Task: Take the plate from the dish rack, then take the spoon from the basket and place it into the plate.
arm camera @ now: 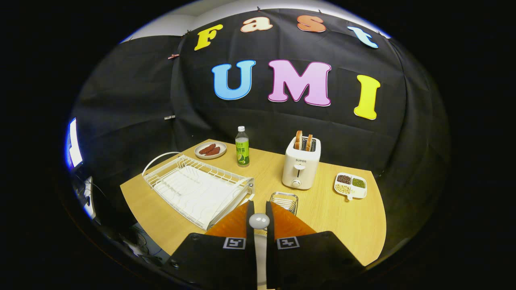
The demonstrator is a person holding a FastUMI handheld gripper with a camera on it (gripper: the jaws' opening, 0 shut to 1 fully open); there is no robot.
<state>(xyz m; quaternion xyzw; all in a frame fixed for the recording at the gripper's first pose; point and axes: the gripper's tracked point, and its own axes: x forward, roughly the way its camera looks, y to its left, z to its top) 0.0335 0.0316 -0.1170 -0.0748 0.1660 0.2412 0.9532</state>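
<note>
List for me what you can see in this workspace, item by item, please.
Surface: wooden table.
Job's things: white dish rack, no plate in it; wire basket just ahead of the fingers; white rounded piece, likely the spoon.
Clutter: toaster with bread, green bottle, small plate of food, divided dish of beans.
Grippers: hand-held gripper, fingers closed on the spoon.
Cables: dim wires beside the table.
Surroundings: black cloth wall, lit screen.
</note>
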